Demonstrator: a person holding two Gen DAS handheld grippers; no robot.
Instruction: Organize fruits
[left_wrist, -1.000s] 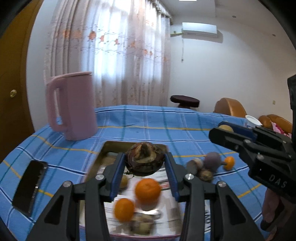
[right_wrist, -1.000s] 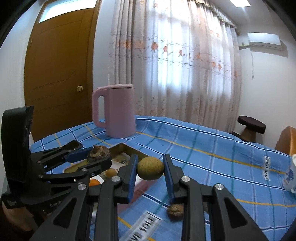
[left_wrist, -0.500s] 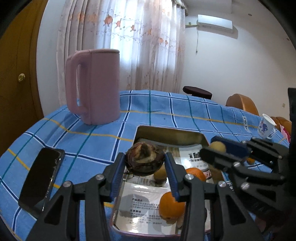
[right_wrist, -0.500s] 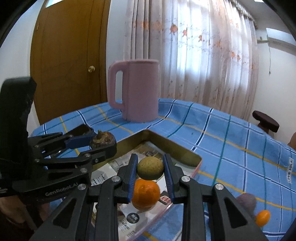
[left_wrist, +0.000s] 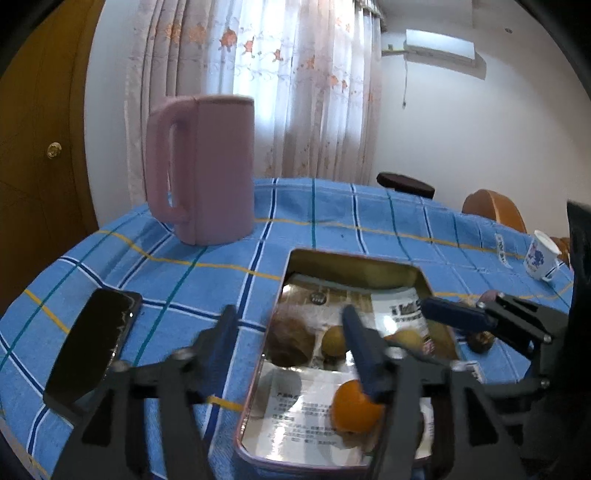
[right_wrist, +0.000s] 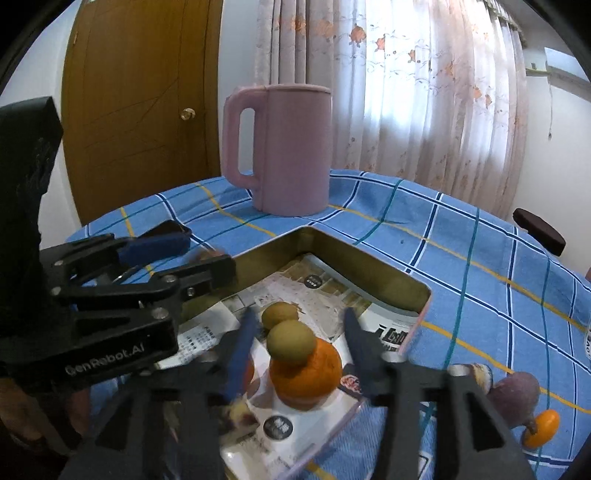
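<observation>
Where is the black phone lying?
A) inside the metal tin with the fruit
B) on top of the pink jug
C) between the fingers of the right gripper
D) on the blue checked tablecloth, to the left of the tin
D: in the left wrist view the black phone lies flat on the blue checked tablecloth, apart from the tin and on its left, nearer than the pink jug.

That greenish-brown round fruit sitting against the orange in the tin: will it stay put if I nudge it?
Probably not. The greenish-brown fruit is nearly spherical and seems perched against the orange, so a nudge would likely send it rolling. The tin is lined with glossy printed paper, so little should slow it, though the walls should contain it. Its matte skin looks easy to grip.
</observation>
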